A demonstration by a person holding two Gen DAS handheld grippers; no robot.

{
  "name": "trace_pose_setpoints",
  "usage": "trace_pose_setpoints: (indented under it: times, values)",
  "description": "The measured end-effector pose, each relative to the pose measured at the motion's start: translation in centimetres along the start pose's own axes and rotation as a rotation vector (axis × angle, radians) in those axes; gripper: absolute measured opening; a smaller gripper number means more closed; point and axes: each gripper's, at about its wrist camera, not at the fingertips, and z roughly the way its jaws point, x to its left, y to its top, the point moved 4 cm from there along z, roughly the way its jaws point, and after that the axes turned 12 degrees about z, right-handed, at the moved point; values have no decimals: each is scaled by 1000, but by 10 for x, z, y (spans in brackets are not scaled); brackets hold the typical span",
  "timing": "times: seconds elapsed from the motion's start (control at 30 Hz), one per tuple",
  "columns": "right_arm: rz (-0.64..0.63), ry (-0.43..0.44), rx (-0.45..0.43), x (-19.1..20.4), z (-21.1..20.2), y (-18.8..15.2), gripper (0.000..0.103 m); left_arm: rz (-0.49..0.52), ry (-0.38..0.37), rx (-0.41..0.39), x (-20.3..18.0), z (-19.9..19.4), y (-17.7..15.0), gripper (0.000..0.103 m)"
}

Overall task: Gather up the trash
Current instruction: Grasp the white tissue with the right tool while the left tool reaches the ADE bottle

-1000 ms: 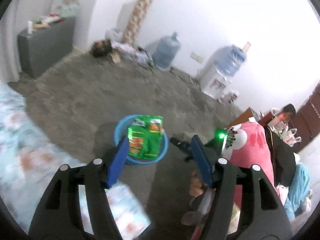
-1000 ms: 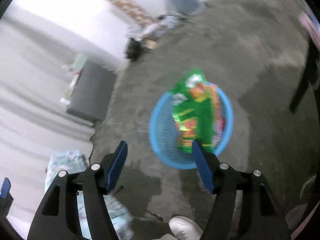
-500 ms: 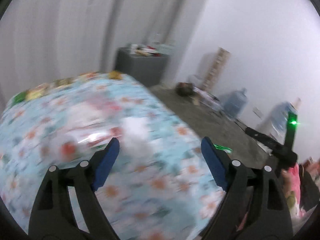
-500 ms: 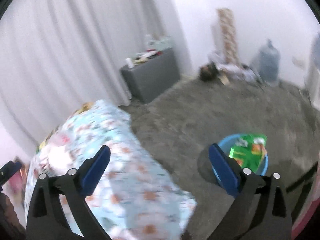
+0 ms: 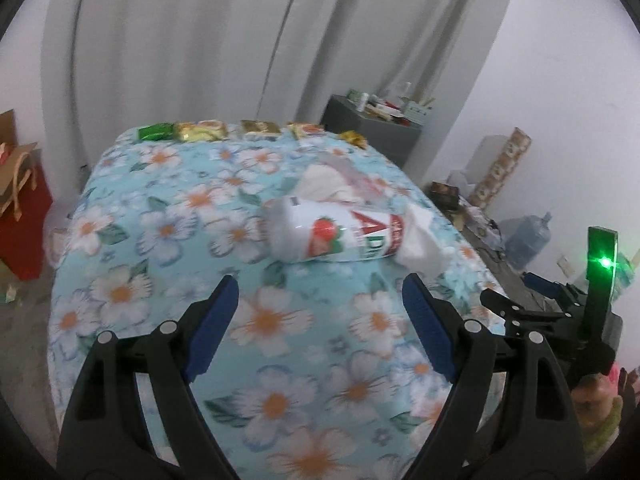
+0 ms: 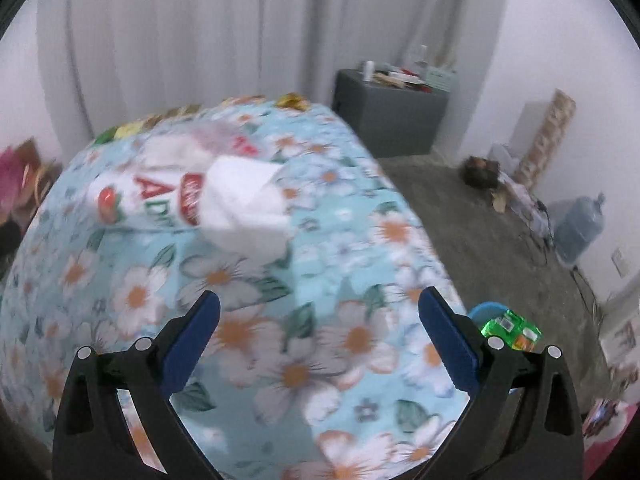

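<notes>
A white wrapper with a strawberry picture and red lettering (image 5: 332,236) lies on the floral blue bedspread (image 5: 200,240), with crumpled white tissue (image 5: 420,240) at its right end and more white paper (image 5: 324,182) behind it. My left gripper (image 5: 320,320) is open and empty, just short of the wrapper. My right gripper (image 6: 318,336) is open and empty over the bed; the wrapper (image 6: 152,200) and tissue (image 6: 244,204) lie ahead to its left. The blue basket (image 6: 486,310) with a green packet (image 6: 512,328) stands on the floor behind the right finger.
Several snack packets (image 5: 200,130) line the bed's far edge. A grey cabinet (image 6: 392,120) with clutter stands by the curtain. A water jug (image 6: 580,224) and a pile of things (image 6: 484,172) sit by the wall. A red paper bag (image 5: 20,208) is left of the bed.
Both grippers have swung from the basket on the floor up to the bed. The wrapper and tissue now lie close ahead of the open jaws.
</notes>
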Motion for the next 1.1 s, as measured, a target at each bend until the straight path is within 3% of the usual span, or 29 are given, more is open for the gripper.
trace_pose_setpoints:
  times: [0.17, 0.4, 0.47, 0.73, 0.87, 1.1]
  values:
    - [73, 153, -31, -2, -16, 9, 97, -71, 45, 23, 21, 6, -10, 81]
    - [202, 281, -81, -18, -21, 33, 97, -131, 46, 7, 28, 12, -16, 81]
    - [230, 317, -63, -17, -17, 38, 96, -146, 26, 3, 27, 18, -15, 81]
    - [341, 437, 85, -16, 13, 40, 69, -167, -50, -24, 25, 37, -3, 81]
    - [390, 521, 140, -14, 22, 42, 67, -183, -103, -37, 26, 43, 9, 79]
    - [375, 534, 137, -8, 34, 53, 66, -237, -115, -33, 36, 62, 21, 63]
